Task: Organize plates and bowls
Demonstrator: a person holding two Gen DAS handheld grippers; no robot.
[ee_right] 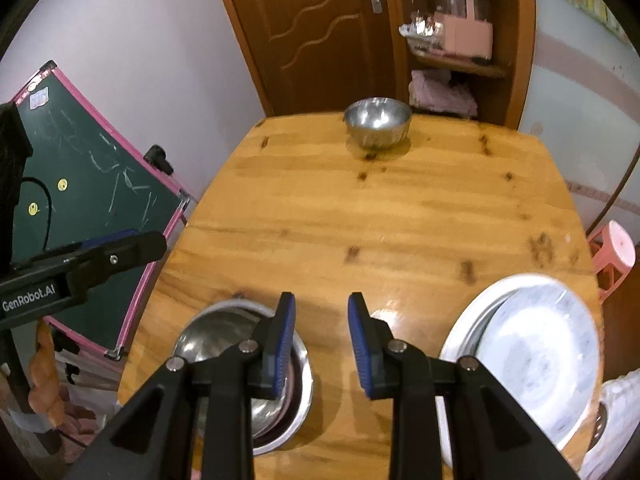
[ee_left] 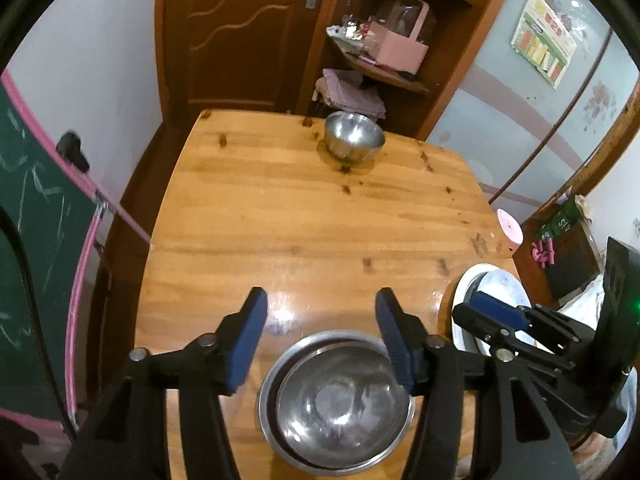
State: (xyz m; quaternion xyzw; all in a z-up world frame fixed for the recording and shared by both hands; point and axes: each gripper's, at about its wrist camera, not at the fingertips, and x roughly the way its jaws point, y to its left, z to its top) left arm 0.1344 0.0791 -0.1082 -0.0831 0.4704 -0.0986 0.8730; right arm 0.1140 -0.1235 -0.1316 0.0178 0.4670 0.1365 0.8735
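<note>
On the wooden surface (ee_right: 400, 216), your empty left claw (ee_left: 320, 336) hangs wide above nested steel bowls (ee_left: 336, 404), your empty right claw (ee_right: 322, 344) gapes narrower beside stacked white plates (ee_right: 536, 352), and one steel bowl (ee_right: 378, 126) at the far edge is not yet gathered.

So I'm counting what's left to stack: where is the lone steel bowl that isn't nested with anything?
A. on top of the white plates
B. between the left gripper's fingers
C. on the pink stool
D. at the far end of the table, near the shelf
D: the lone steel bowl stands by itself at the far end of the table, apart from the nested bowls and the white plates.
</note>
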